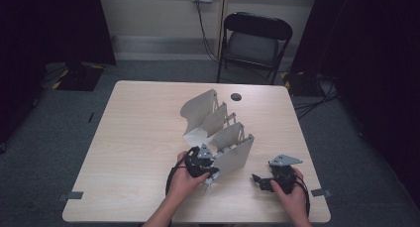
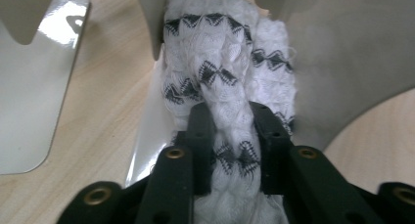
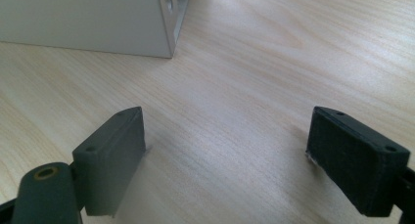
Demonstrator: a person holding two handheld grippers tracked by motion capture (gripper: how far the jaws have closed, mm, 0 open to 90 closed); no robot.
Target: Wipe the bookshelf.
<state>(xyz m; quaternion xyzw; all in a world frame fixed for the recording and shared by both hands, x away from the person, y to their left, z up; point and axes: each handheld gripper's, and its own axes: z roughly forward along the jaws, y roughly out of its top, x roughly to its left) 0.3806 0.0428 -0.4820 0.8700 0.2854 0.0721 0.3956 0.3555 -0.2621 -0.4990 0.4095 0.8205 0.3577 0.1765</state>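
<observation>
In the nearest slot of the grey rack point(image 1: 233, 152): a white sock with black zigzag bands point(image 2: 222, 72), pinched by the left gripper point(image 2: 234, 136).

The sock bunches between both pads, rack walls at its 10 and 2 o'clock. At the rack's 4 o'clock the right gripper point(image 1: 261, 181) rests on the wooden table point(image 1: 138, 138), jaws spread wide over bare wood, rack corner at its 11 o'clock.

high: above, facing table point(image 1: 138, 138); claw cams: close, low

left gripper point(image 2: 234, 136): fingers clamped, pointing forward | right gripper point(image 3: 227, 160): fingers spread wide, low
</observation>
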